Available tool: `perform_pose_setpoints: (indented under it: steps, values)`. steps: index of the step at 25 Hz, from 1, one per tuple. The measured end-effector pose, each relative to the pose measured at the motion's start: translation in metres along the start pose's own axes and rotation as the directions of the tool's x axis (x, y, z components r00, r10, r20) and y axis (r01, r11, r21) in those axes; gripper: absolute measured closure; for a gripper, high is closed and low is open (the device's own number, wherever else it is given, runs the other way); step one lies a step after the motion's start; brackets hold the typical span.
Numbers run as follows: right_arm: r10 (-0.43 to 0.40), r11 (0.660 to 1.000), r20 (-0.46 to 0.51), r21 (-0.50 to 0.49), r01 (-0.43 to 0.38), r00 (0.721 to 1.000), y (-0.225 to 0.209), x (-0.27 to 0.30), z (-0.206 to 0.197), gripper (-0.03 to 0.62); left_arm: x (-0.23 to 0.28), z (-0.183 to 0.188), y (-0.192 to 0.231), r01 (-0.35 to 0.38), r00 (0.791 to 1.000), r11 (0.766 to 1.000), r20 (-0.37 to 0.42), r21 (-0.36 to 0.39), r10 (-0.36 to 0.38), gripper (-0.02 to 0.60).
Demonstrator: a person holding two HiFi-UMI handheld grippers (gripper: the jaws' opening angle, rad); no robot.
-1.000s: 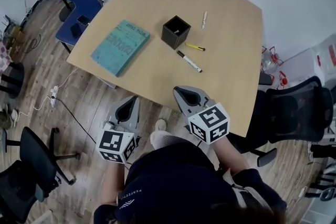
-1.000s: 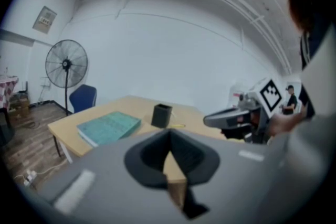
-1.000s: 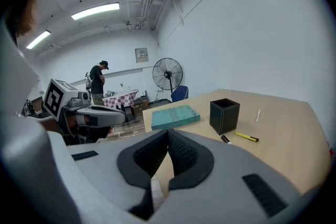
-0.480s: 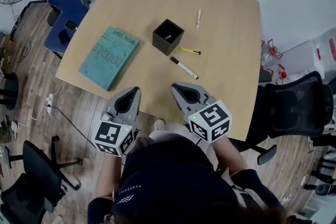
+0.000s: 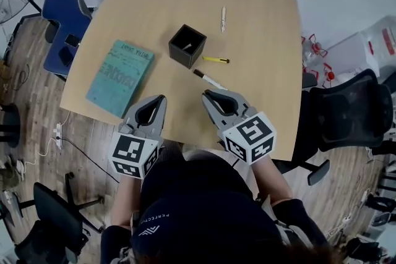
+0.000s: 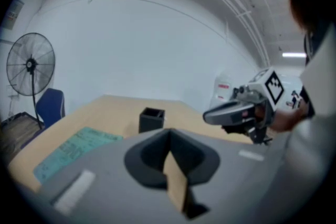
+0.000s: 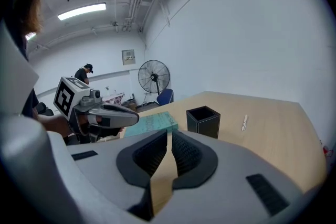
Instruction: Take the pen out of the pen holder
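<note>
Right gripper (image 5: 207, 95) closed, empty; pointed up-frame, pen holder (image 5: 179, 57) slightly left of its line, closed left gripper (image 5: 162, 97) about equally near; pen (image 5: 187, 46) stood inside.

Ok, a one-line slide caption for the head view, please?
Both shut, left gripper and right gripper at the table edge face the pen holder, three pens lying loose nearby.

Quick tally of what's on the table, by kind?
Loose pens: 3 (white pen, yellow pen, black-and-white marker)
Square black pen holder: 1
Pen in the holder, only a pale tip showing: 1
Teal book: 1
Total: 6
</note>
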State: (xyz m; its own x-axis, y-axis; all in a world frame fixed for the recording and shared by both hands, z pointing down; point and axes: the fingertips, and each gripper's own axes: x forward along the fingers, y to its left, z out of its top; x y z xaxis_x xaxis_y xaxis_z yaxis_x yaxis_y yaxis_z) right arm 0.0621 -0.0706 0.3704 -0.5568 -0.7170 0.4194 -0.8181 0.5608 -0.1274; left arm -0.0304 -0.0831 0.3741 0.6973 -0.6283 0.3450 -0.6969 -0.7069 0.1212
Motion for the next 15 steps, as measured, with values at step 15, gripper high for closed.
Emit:
perform_pose_setpoints:
  steps: [15]
  values:
    - [-0.051, 0.999, -0.053, 0.000, 0.051, 0.997, -0.037, 0.042, 0.052, 0.508, 0.051, 0.038, 0.059, 0.165, 0.986, 0.985, -0.018, 0.052, -0.164, 0.575]
